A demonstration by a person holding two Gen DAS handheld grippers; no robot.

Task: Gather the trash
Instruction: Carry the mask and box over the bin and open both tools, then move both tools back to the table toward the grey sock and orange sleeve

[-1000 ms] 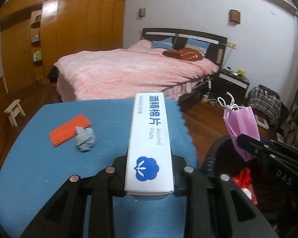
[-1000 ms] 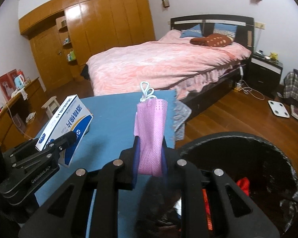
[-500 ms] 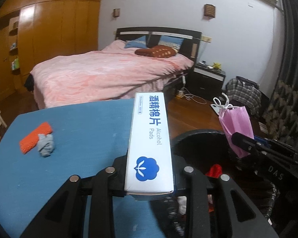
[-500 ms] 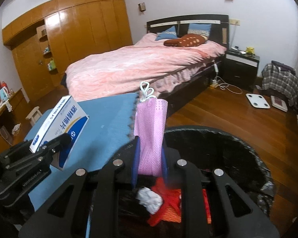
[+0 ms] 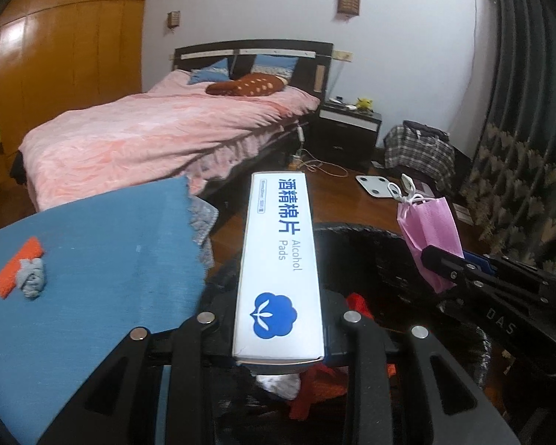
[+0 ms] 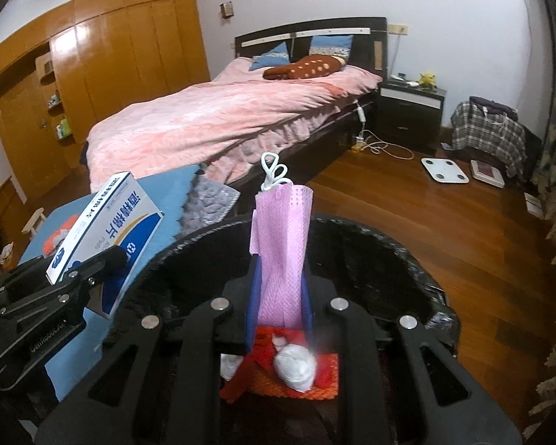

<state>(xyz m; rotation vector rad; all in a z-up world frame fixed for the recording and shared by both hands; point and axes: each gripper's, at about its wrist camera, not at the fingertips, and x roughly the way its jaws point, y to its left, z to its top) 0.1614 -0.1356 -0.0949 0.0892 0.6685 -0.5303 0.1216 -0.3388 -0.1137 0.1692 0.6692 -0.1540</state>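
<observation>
Both grippers are clamped on trash over the black-lined round bin (image 6: 407, 256): left gripper (image 5: 278, 330) pinches a long white cardboard alcohol-pads box (image 5: 280, 259), right gripper (image 6: 280, 307) squeezes a folded pink face mask (image 6: 283, 244), with an orange scrap (image 5: 18, 267) near the blue tabletop's (image 5: 111, 259) left edge

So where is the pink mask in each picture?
Left wrist view: the pink mask is at the right, pinched in the right tongs above the black bin.
Right wrist view: it stands upright in the middle, over the bin.
Shared landmark: the pink bed behind.
</observation>
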